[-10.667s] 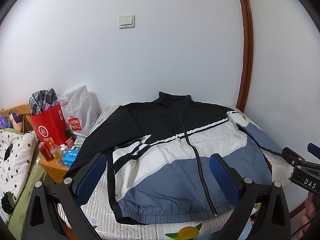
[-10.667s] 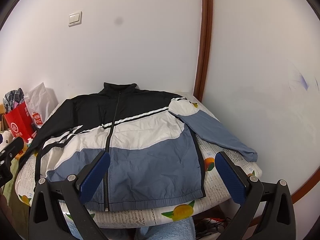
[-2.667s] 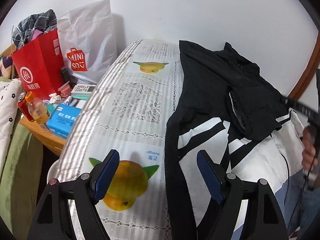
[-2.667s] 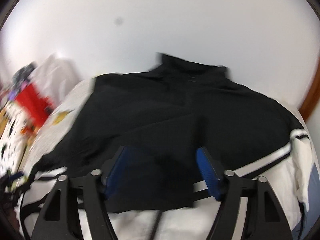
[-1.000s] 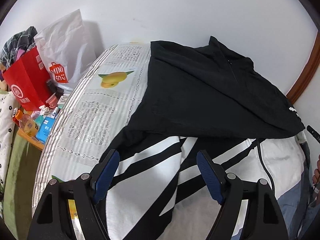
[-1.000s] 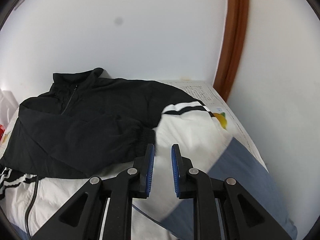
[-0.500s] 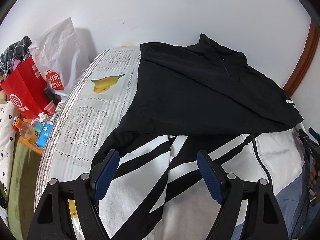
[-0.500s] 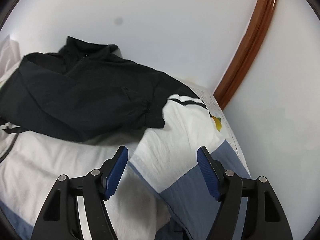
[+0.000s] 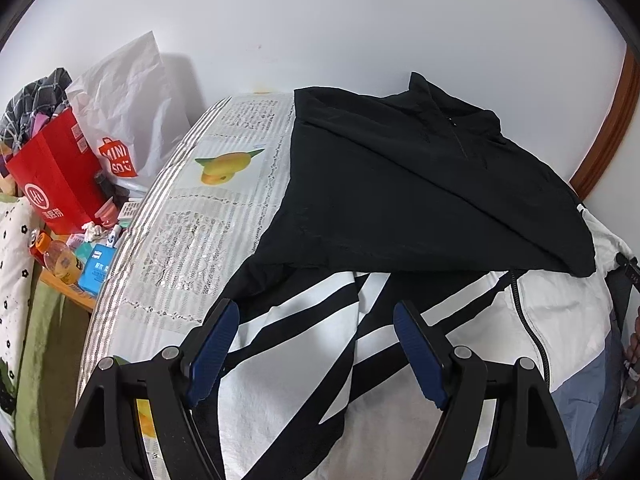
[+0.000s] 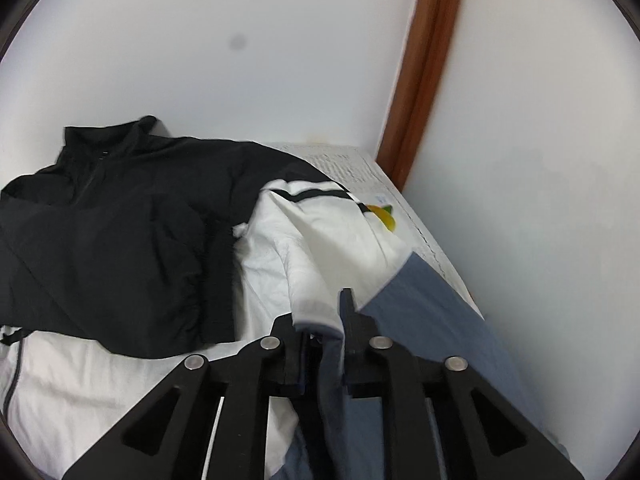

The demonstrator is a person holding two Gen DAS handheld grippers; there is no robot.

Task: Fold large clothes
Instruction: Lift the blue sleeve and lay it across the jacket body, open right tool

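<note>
Right wrist view: the jacket's white-and-blue sleeve [image 10: 340, 264] runs from upper centre down to lower centre, into the right gripper [image 10: 324, 320], whose jaws are closing on its fabric. Left gripper [image 9: 316, 340] hangs wide, empty, over the striped side.

I see a red paper bag [image 9: 56, 176] and a white shopping bag [image 9: 128, 120] beside the bed [image 9: 192, 220], bottles and boxes below them.

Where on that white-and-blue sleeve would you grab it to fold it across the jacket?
Mid-sleeve, at the seam where white meets blue, coming in from the near edge of the bed. There the right sleeve bunches into a raised ridge that two fingers can pinch. The right gripper is closing on exactly that fold, with cloth between its jaws.
</note>
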